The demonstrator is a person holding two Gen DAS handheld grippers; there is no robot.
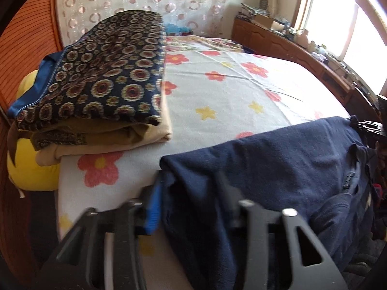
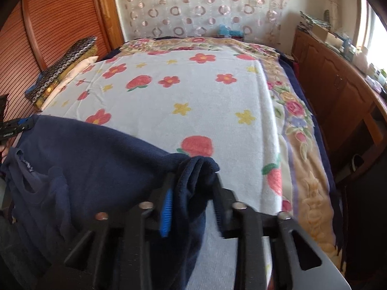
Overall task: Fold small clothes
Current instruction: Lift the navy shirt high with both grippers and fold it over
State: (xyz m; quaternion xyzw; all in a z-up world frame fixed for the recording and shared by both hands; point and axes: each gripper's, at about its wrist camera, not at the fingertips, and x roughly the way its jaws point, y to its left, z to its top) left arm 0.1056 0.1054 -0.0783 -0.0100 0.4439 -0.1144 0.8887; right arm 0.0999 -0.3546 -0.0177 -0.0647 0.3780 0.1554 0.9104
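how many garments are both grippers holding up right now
1: a navy blue knit top, stretched over the near edge of the bed between the left hand-held gripper and the right hand-held gripper. Others lie folded.

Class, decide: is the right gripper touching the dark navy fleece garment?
Touching. The right wrist view shows the right gripper with its jaws closed on a bunched fold of the dark navy fleece garment.

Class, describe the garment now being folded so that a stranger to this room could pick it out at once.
Start at the flowered bedspread covering the bed. At its near edge a navy garment is stretched between the left gripper and right gripper. It is plain dark blue, unlike the patterned folded pile beside the wooden wardrobe.
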